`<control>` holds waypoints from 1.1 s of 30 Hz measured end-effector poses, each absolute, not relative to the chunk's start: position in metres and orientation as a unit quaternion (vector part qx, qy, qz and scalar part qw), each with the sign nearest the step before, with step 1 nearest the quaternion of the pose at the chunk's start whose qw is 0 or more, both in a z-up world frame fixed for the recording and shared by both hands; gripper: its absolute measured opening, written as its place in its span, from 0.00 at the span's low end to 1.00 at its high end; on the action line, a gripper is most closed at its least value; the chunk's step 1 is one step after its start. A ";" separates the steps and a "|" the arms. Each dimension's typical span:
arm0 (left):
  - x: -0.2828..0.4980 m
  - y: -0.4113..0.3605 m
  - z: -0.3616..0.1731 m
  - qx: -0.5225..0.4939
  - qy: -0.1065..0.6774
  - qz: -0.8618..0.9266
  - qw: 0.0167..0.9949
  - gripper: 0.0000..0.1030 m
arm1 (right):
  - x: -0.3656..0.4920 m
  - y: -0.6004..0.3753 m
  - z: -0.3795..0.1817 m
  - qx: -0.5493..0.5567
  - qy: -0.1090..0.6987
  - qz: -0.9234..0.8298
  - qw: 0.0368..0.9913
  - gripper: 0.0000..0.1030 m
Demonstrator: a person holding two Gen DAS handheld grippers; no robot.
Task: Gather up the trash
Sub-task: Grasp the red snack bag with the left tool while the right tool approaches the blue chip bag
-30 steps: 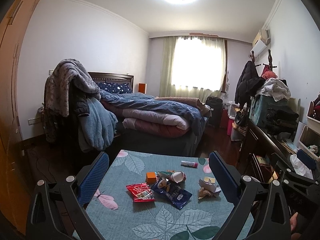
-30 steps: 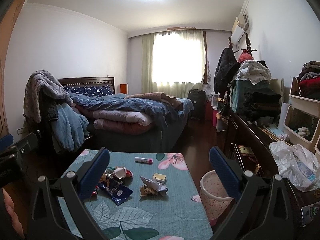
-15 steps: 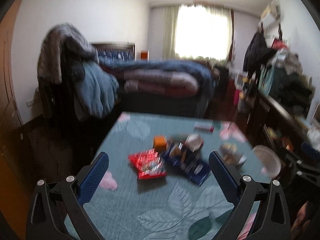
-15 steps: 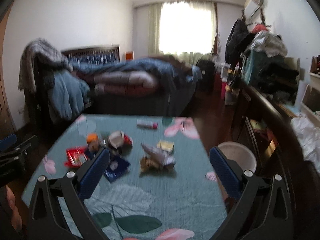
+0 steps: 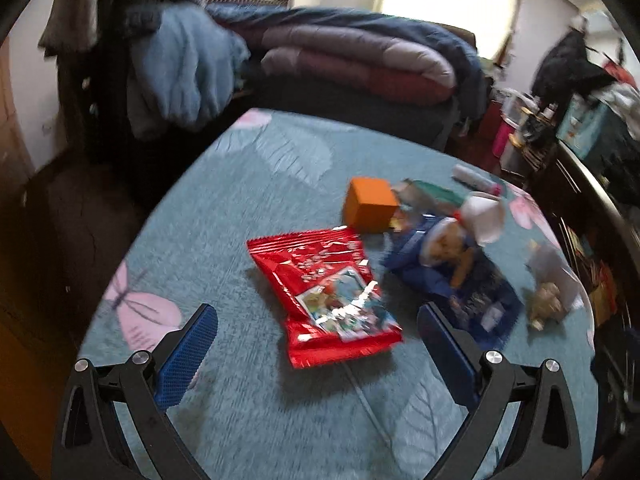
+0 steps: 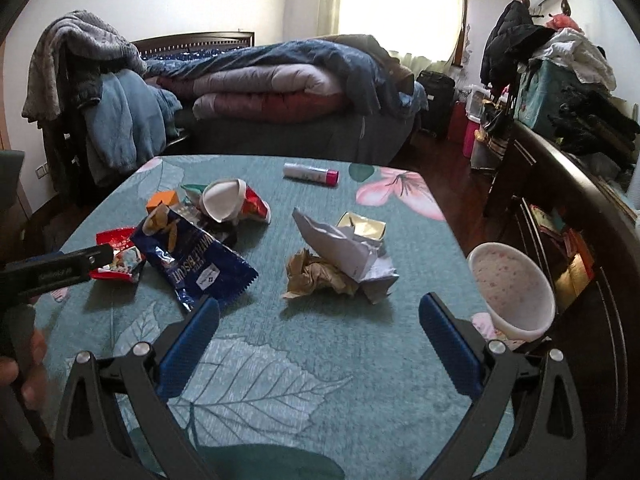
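Observation:
Trash lies on a teal leaf-print table. A red snack wrapper sits just ahead of my open left gripper, between its blue fingers. Beside it are a blue biscuit wrapper, an orange box and a torn white cup. In the right wrist view, crumpled brown and white paper lies just ahead of my open right gripper. The blue biscuit wrapper, red wrapper and a white-pink tube also show. A pink-speckled bin stands off the table's right edge.
A bed piled with quilts stands behind the table. Clothes hang over a chair at the left. A dark dresser stacked with bags lines the right wall. The other gripper's black body and a hand show at the left.
Both grippers have tilted down and moved forward over the table. The red wrapper now lies close before the left fingers, the crumpled paper close before the right. Both stay open.

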State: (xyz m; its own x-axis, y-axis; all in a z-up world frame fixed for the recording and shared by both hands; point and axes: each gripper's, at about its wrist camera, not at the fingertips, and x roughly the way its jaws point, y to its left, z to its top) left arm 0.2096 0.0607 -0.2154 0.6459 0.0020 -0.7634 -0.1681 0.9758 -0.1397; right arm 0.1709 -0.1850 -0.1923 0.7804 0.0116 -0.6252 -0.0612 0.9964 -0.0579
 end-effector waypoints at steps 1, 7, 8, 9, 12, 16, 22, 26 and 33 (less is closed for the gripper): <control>0.212 0.062 -0.218 -0.102 0.421 0.051 0.900 0.96 | 0.174 -0.184 -0.194 -0.035 0.333 0.022 0.942 0.97; 0.224 0.059 -0.233 -0.100 0.430 0.070 0.895 0.94 | 0.180 -0.176 -0.197 -0.045 0.337 0.033 0.940 0.97; 0.225 0.058 -0.233 -0.096 0.430 0.070 0.895 0.88 | 0.181 -0.174 -0.197 -0.047 0.337 0.033 0.940 0.97; 0.227 0.056 -0.234 -0.093 0.432 0.070 0.895 0.80 | 0.182 -0.173 -0.196 -0.048 0.336 0.034 0.940 0.97; 0.231 0.052 -0.236 -0.085 0.432 0.067 0.896 0.75 | 0.186 -0.170 -0.196 -0.048 0.337 0.034 0.940 0.97; 0.234 0.050 -0.235 -0.084 0.423 0.057 0.900 0.59 | 0.192 -0.166 -0.196 -0.045 0.338 0.043 0.939 0.97; 0.236 0.050 -0.233 -0.106 0.413 0.021 0.904 0.13 | 0.209 -0.150 -0.198 -0.037 0.347 0.076 0.934 0.97; 0.230 0.053 -0.230 -0.111 0.395 0.016 0.912 0.09 | 0.219 -0.138 -0.202 -0.025 0.357 0.101 0.928 0.97; 0.207 0.074 -0.210 -0.134 0.359 0.019 0.923 0.08 | 0.238 -0.117 -0.210 0.002 0.379 0.142 0.915 0.97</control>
State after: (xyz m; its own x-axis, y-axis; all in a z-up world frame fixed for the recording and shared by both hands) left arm 0.2074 0.0739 -0.2104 0.7415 -0.0617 -0.6681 -0.1306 0.9634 -0.2340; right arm 0.2377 -0.1174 -0.2102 0.6727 0.2609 -0.6924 -0.2578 0.9598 0.1112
